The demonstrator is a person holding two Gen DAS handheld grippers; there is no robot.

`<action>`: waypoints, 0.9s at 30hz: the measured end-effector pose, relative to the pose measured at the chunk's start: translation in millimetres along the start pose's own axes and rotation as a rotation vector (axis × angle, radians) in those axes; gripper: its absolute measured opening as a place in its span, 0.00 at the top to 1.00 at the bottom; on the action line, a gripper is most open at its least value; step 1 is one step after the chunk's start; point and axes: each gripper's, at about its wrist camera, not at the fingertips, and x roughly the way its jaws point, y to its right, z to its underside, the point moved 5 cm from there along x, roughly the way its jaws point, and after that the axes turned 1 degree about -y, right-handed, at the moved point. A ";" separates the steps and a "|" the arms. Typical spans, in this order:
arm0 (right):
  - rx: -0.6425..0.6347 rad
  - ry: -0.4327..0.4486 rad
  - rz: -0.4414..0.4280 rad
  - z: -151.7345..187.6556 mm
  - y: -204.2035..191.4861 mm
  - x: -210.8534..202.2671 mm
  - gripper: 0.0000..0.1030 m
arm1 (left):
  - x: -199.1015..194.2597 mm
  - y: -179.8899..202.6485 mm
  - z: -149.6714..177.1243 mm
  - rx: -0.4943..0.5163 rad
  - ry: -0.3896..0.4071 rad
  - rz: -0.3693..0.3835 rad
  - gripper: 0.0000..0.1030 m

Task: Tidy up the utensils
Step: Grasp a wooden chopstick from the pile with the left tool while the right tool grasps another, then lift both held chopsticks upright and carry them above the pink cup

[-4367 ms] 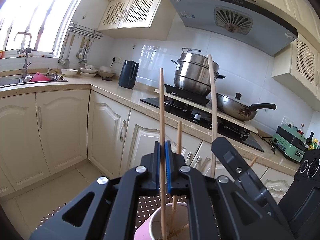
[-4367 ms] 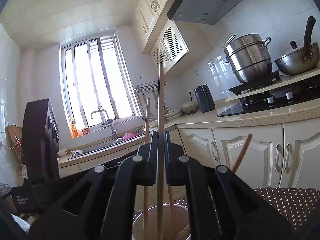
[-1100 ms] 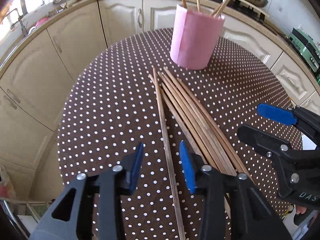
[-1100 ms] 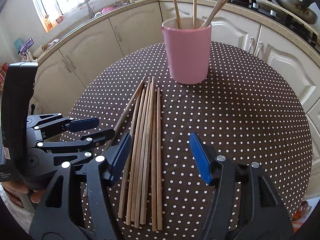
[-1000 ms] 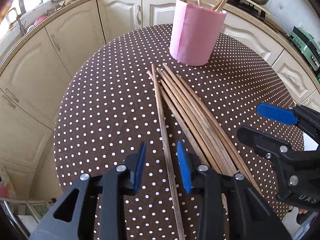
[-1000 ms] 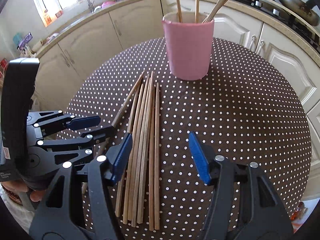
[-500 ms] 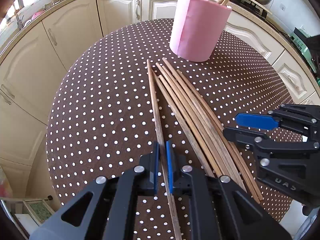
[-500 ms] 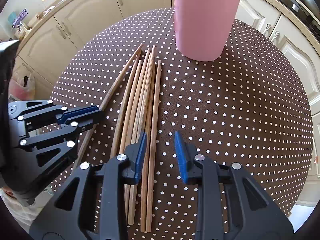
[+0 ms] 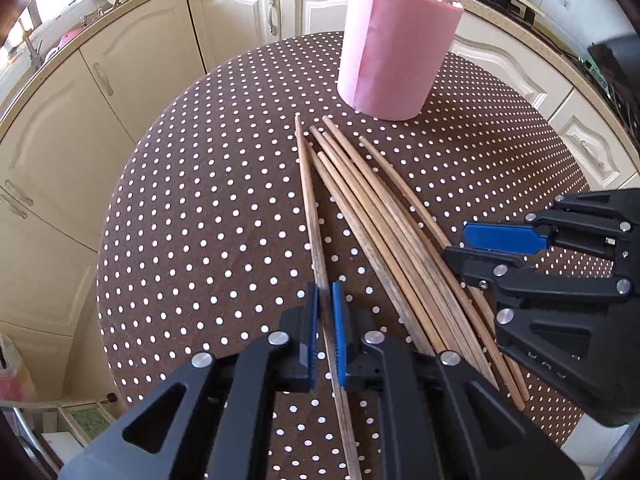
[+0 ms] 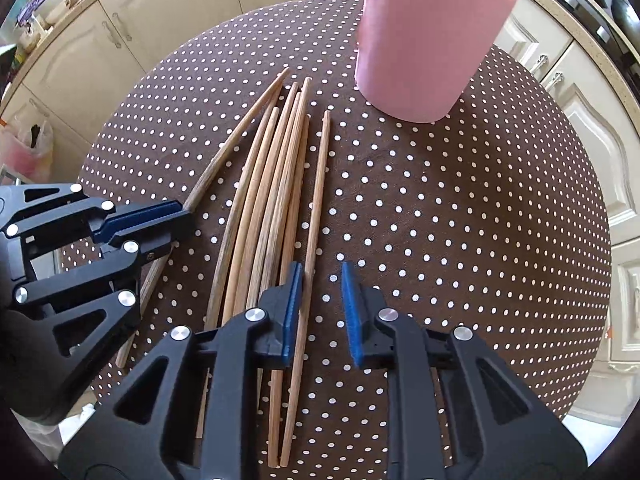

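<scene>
Several wooden chopsticks (image 9: pixel 380 220) (image 10: pixel 272 184) lie in a loose fan on a round table, in front of a pink cup (image 9: pixel 392 48) (image 10: pixel 424 40) that holds a few more. My left gripper (image 9: pixel 325 292) (image 10: pixel 180 216) is shut on the leftmost chopstick (image 9: pixel 310 200) (image 10: pixel 236 136), low over the cloth. My right gripper (image 10: pixel 320 276) (image 9: pixel 456 246) hangs over the near end of the rightmost chopstick (image 10: pixel 318 184). Its jaws are closing. That stick lies between them, close against the left pad, with a gap to the right pad.
The table (image 9: pixel 200 200) (image 10: pixel 460 220) wears a brown cloth with white dots, and its round edge drops off on all sides. Cream kitchen cabinets (image 9: pixel 132 60) and a countertop curve behind it. A pink bag (image 10: pixel 24 148) sits on the floor at left.
The left jaws have closed on the leftmost chopstick. The right gripper has come down and in over the rightmost chopstick, and its jaws have narrowed around it.
</scene>
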 end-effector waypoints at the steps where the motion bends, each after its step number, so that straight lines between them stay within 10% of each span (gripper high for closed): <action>1: -0.003 -0.004 0.004 -2.1 -2.7 0.3 0.84 | 0.4 0.7 -1.7 0.002 -0.004 -0.001 0.92; 16: 0.039 0.083 -0.070 13.9 14.3 -8.8 0.95 | -3.8 -5.8 -4.0 -0.039 0.023 0.037 0.94; 27: 0.084 0.276 -0.195 31.9 33.2 -67.2 0.95 | -63.1 -7.6 -15.5 -0.076 0.243 0.086 0.94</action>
